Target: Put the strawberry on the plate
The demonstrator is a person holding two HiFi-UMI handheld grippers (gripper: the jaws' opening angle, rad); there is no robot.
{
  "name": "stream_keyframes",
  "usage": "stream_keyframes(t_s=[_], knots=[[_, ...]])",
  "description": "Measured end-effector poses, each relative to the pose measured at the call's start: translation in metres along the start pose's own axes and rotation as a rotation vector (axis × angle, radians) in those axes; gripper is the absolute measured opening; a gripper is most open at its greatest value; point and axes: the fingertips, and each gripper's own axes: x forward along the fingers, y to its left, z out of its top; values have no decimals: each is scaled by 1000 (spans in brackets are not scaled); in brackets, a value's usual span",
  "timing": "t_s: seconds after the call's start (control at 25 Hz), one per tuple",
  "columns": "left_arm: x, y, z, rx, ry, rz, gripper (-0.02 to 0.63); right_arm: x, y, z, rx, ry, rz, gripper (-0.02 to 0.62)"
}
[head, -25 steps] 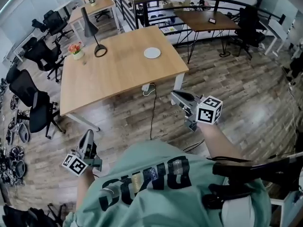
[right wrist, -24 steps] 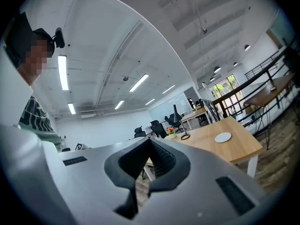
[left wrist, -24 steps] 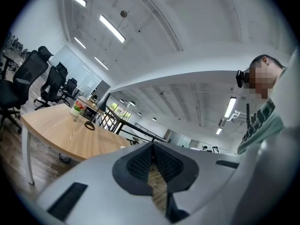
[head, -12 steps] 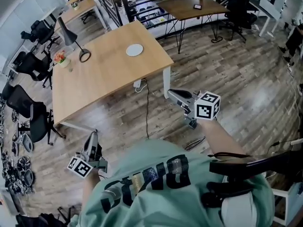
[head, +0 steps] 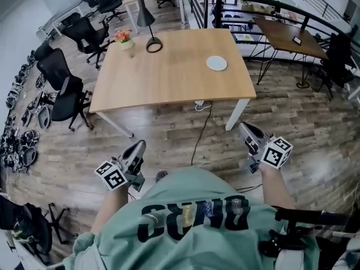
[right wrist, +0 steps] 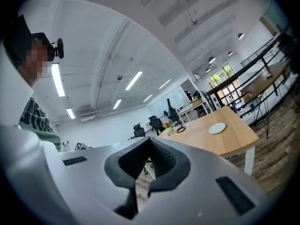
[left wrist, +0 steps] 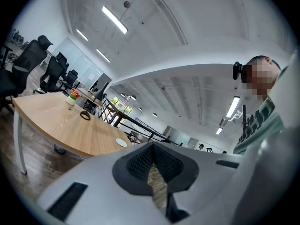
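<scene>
Head view: you look steeply down over your green shirt (head: pixel 191 218) at a wood-plank floor (head: pixel 315 117). The left gripper (head: pixel 139 147) is low at frame left and the right gripper (head: pixel 245 129) is at frame right, each w/ its marker cube toward you. Both point toward a big wooden table (head: pixel 169 89), well apart from it. The white plate (head: pixel 216 63) lies on the tabletop near its far right corner, w/ nothing visible on it. A black desk lamp (head: pixel 147 24) and a small flower pot (head: pixel 125 39) stand at the far left of the table, well apart from the plate. A dark cable (head: pixel 199 136) runs from the table's near edge across the floor. Black office chairs (head: pixel 67 97) stand left of the table. A black railing (head: pixel 264 7) and a 2nd table (head: pixel 287 32) are beyond it at right. Strawberry: can't make it out in any view.

Left gripper view: the left gripper (left wrist: pixel 152 159) has its ribbed pads pressed together w/ nothing between them. Only a sliver of floor shows below where they meet. The table (left wrist: pixel 56 125) stretches off at left, w/ the plate (left wrist: pixel 122 143) small near its far end and the flower pot (left wrist: pixel 71 97) further left.

Right gripper view: the right gripper (right wrist: pixel 146 154) is likewise closed on itself and empty. The table (right wrist: pixel 225 142) is ahead at right, w/ the plate (right wrist: pixel 217 128) flat on top.
</scene>
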Motion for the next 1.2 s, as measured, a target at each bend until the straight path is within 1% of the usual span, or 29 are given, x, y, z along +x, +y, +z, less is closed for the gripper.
stream_keyframes(t_s=[0.16,0.24,0.36,0.44,0.52,0.68,0.84,0.96,1.08,1.2], knots=[[-15,61,25,-26,-22,-17,3,70,17,2,-59,21,7,5],[-19,95,44,-37,-11,-22,3,108,29,6,-52,20,-5,6],[-24,134,79,-15,6,-41,3,159,52,5,-84,44,1,6],[-24,157,102,-5,-7,-60,3,189,60,9,-101,48,-1,6],[-26,176,118,-15,-24,-74,3,214,70,9,-102,60,-7,6],[-41,208,126,-52,-28,-82,3,250,85,1,-130,102,-13,5],[-57,246,140,-77,-31,-70,3,286,95,5,-140,106,-26,6],[-66,269,150,-77,-39,-71,3,307,105,9,-165,108,-32,5],[-68,284,162,-76,-49,-78,3,323,110,13,-184,105,-31,6],[-63,289,170,-75,-49,-96,3,332,108,18,-183,98,-36,6]])
